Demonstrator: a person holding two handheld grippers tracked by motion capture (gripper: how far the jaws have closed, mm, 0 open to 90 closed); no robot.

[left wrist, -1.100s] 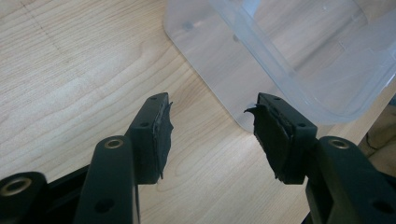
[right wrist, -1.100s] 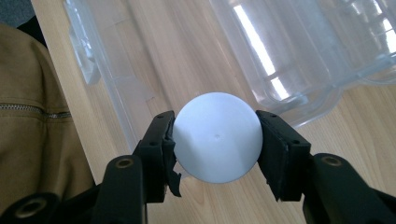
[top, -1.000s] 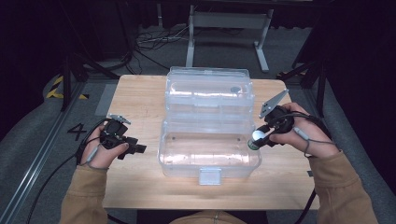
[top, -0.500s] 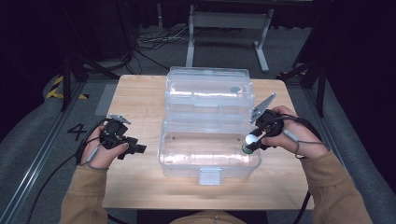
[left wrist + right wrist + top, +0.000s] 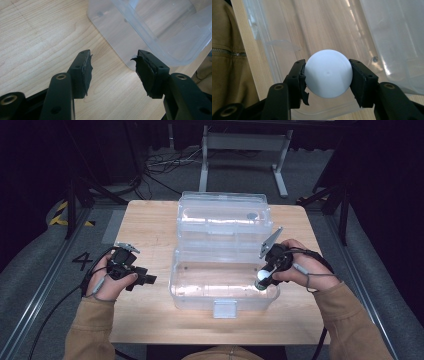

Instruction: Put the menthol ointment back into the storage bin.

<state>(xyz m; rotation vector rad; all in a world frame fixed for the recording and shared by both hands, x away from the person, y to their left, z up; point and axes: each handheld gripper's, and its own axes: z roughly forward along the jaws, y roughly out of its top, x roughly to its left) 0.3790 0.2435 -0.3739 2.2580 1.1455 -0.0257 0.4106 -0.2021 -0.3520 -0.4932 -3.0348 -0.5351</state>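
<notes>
The round smooth ball (image 5: 328, 76) is plain white. The clear plastic storage box (image 5: 222, 285) is colourless, with the counter's grain showing through. The wooden counter (image 5: 150, 225) is pale tan with fine streaks. Both tongs, left (image 5: 112, 72) and right (image 5: 327, 77), are matte black. The person's sleeves (image 5: 92, 330) are mustard brown.

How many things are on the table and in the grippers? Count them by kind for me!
White ball: 1
Clear plastic box with its lid open: 1
Grippers, left gripper and right gripper: 2
Total: 4
</notes>
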